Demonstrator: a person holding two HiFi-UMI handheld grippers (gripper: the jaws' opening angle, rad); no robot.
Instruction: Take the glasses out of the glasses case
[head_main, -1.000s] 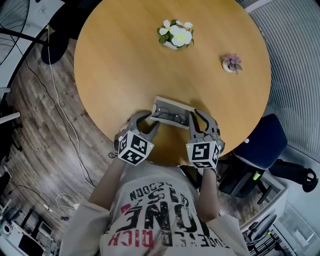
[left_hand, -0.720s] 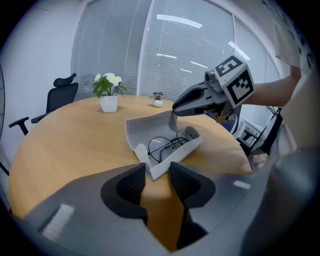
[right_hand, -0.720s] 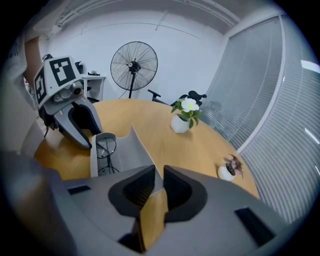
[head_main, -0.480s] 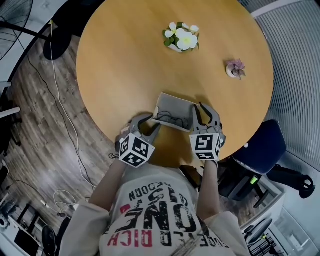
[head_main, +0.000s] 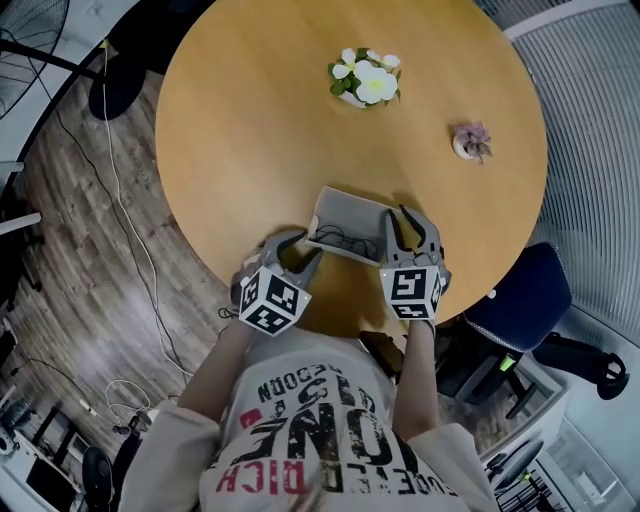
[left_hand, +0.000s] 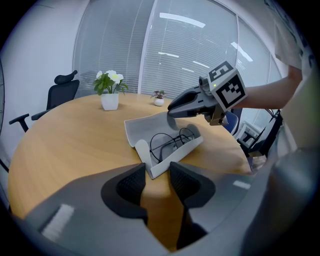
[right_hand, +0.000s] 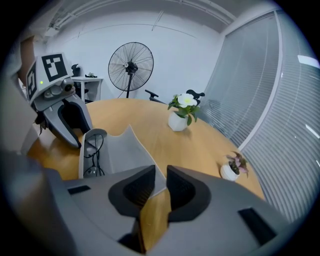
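Note:
An open grey glasses case (head_main: 352, 213) lies near the round table's (head_main: 240, 130) front edge. Thin black wire glasses (head_main: 345, 240) rest in its tray. My left gripper (head_main: 306, 243) is at the case's left end, and in the left gripper view the tray's near corner (left_hand: 151, 167) sits pinched between its pads. My right gripper (head_main: 397, 215) is at the right end. There its narrow jaws are shut on the edge of the raised lid (right_hand: 125, 150). The right gripper's fingers (left_hand: 176, 107) show on the lid's far edge in the left gripper view.
At the table's far side stand a white pot of white flowers (head_main: 362, 78) and a small pink plant pot (head_main: 468, 140). A blue chair (head_main: 520, 290) is beside my right arm. A standing fan (right_hand: 131, 65) and floor cables (head_main: 120, 200) lie off the table.
The lid has swung open wider, with its grey inside now showing. My right gripper moved away with it. The left gripper stayed at the case's left end.

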